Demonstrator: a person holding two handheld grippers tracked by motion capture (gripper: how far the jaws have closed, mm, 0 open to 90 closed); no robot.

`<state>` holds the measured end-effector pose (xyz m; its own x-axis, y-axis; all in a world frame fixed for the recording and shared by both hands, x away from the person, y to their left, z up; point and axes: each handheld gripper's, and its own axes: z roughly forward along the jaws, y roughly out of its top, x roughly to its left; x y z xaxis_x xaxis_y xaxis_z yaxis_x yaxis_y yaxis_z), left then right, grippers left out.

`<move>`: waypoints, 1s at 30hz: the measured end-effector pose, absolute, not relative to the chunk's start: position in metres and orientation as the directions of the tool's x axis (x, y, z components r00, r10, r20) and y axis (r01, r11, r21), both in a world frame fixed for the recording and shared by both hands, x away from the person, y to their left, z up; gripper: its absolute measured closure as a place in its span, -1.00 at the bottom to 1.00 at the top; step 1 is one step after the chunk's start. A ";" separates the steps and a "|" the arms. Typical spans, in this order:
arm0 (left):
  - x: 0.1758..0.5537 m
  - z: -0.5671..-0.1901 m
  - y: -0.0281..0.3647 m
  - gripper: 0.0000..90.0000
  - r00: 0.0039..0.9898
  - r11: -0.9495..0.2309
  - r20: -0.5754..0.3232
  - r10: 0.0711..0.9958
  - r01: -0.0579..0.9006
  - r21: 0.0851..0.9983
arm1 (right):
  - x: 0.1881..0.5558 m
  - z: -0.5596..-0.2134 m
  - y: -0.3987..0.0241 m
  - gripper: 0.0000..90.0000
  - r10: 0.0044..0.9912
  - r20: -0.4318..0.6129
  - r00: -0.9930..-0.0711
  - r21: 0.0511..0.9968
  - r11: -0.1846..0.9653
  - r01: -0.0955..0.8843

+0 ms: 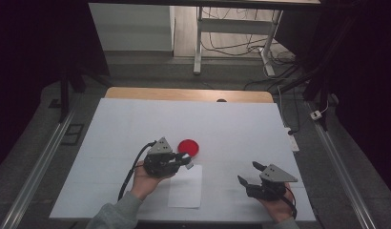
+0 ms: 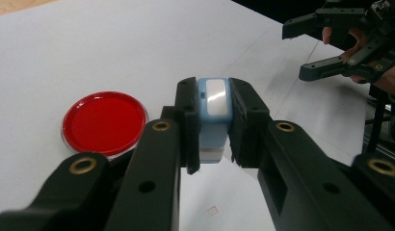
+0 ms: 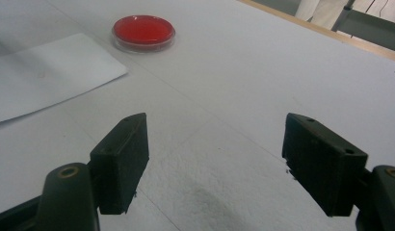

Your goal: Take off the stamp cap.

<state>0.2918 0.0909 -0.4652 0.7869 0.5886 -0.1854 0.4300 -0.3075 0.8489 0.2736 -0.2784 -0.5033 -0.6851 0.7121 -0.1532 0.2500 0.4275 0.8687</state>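
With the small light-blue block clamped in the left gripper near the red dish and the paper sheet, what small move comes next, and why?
Probably lower the left gripper, shut on the small light-blue block, toward the round red dish beside it. The block hangs above the table, the white paper sheet lies below, and the right gripper stands open, holding nothing.

Small light-blue block (image 2: 214, 113) with glossy white top face, upright, clamped in left gripper (image 2: 212, 122); raised beside red dish (image 2: 104, 122)
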 end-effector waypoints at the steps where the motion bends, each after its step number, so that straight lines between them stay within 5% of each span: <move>1: 0.292 -0.465 0.091 0.68 0.787 -0.307 -0.185 0.589 0.430 0.849 | 0.274 -0.503 -0.278 -0.45 0.712 -0.153 -0.685 0.869 0.428 0.250; 30: 0.292 -0.461 0.086 0.68 0.803 -0.312 -0.176 0.569 0.410 0.857 | 0.275 -0.493 -0.243 -0.39 0.732 -0.119 -0.671 0.889 0.379 0.256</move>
